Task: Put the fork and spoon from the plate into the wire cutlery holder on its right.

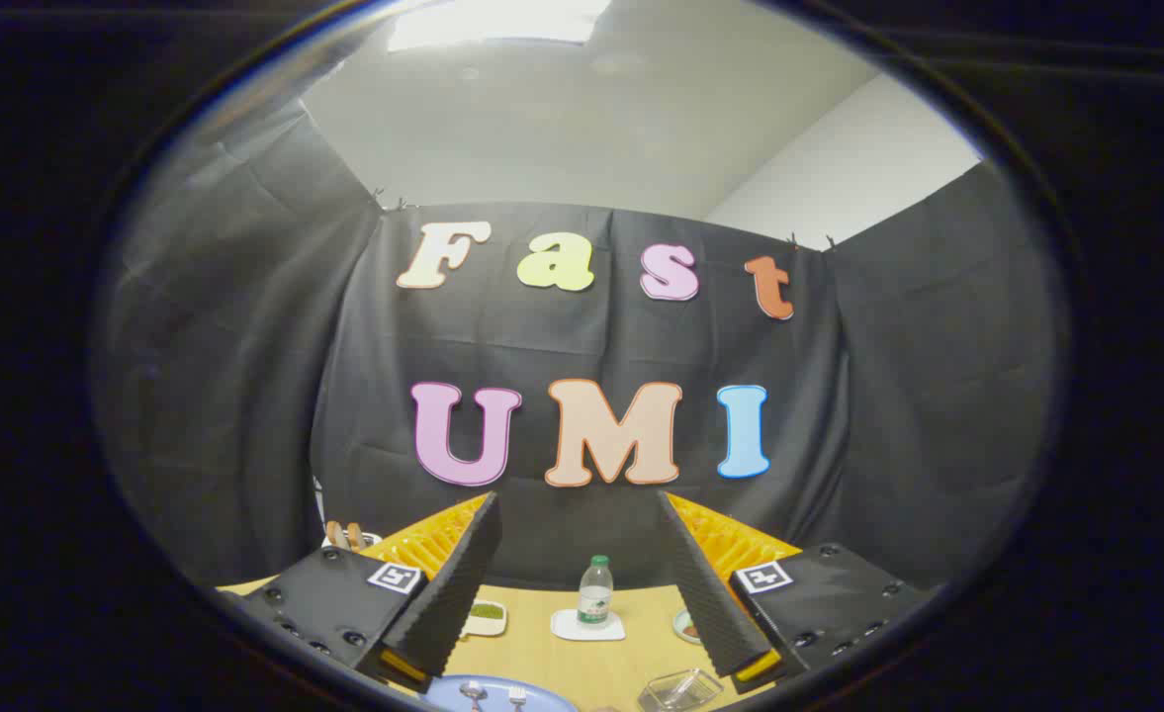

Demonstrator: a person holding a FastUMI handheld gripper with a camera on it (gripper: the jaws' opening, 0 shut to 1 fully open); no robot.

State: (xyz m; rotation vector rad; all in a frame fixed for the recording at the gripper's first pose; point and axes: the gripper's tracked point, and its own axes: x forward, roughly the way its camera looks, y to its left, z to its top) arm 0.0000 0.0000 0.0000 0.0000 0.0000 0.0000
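Note:
My gripper is held high above the wooden table, its two fingers spread wide apart with nothing between them. Low down, below the left finger, a blue plate peeks in, with the heads of the spoon and the fork lying on it. To the plate's right, under the right finger, sits a clear, wire-edged container, seen only in part; whether it is the cutlery holder I cannot tell.
Beyond the fingers a small plastic bottle stands on a white coaster. A small dish with something green lies left of it, another small dish to its right. A cup holding wooden utensils stands far left.

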